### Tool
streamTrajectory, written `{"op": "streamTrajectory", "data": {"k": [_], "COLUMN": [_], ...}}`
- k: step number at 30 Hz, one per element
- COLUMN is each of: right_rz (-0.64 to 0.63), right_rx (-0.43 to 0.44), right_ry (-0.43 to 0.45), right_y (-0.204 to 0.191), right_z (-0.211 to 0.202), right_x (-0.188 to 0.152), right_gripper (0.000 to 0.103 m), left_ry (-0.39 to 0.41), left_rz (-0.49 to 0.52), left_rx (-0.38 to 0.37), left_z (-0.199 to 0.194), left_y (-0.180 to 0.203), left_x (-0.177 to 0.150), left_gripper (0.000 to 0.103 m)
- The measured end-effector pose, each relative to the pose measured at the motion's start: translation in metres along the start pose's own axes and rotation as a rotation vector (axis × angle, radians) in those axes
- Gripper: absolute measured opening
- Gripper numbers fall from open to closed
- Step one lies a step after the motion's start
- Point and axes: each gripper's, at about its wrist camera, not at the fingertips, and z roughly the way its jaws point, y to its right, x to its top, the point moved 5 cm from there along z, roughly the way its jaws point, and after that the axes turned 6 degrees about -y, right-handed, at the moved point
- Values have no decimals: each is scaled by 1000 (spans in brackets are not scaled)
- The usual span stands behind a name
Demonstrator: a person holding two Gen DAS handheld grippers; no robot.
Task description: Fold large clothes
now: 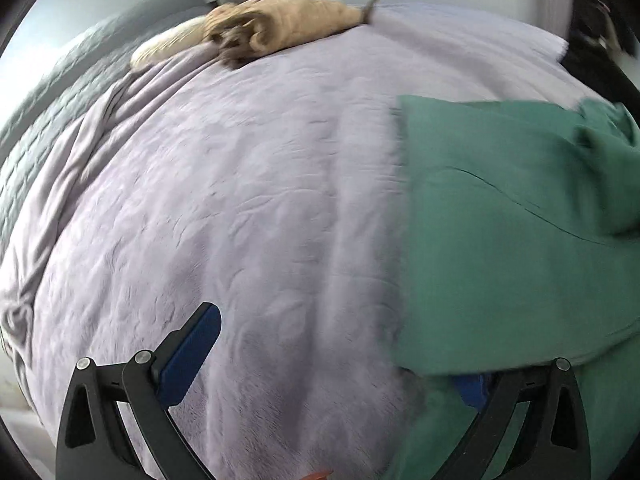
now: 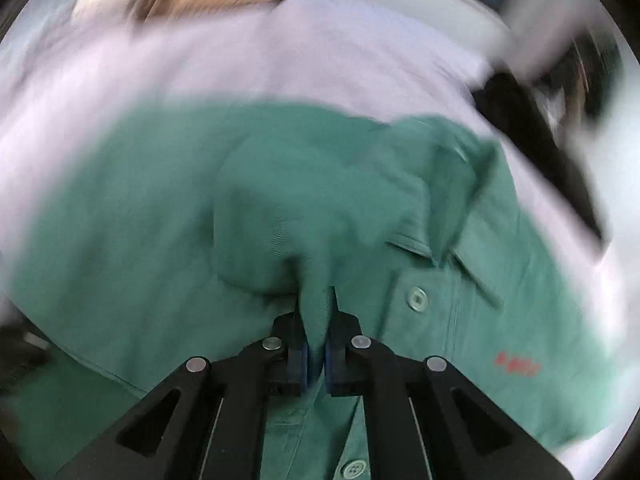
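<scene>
Right gripper is clamped on a bunched fold of the green woven button-front shirt, which is spread on the lilac embossed bedspread. Left gripper is spread wide, one blue-padded finger exposed, the other covered by the shirt's edge. A pale round button and collar are seen. Farther off, a crumpled tan garment lies near a grey quilted headboard.

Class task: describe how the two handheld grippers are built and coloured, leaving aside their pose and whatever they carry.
Both look alike. The left gripper has matte black linkage arms with triangular cut-outs, round silver pivot pins and flat blue pads with rounded tips. The right gripper shows the same black arms, silver pins and blue pads. No cables, markings or sleeves are visible.
</scene>
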Motion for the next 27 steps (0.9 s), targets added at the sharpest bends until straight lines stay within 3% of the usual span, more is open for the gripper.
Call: {"op": "streamTrajectory", "data": {"k": [3, 5, 6, 10, 14, 17, 21, 24, 27], "right_rz": [349, 536, 616, 886, 930, 944, 912, 848, 873], "right_rx": [265, 365, 390, 570, 612, 639, 647, 611, 561], "right_ry": [2, -52, -66, -44, -41, -51, -54, -48, -68], "right_y": [69, 102, 118, 152, 155, 158, 151, 143, 151], "right_z": [-9, 8, 15, 24, 18, 13, -6, -20, -11], "right_x": [-15, -35, -46, -84, -93, -96, -99, -97, -92], "right_gripper": [6, 10, 19, 25, 34, 43, 71, 72, 72], "left_ry": [-10, 12, 17, -12, -96, -124, -122, -135, -179], "left_rz": [-9, 22, 32, 97, 182, 138, 47, 56, 82], "left_rx": [-18, 14, 22, -34, -192, -286, -365, -379, -414], "left_z": [7, 6, 11, 7, -11, -21, -11, 5, 22], "left_y": [-2, 3, 3, 2, -12, -24, -16, 5, 33], "left_x": [-1, -2, 4, 1, -7, 9, 51, 70, 85], "left_gripper": [103, 103, 103, 103, 103, 103, 103, 103, 103]}}
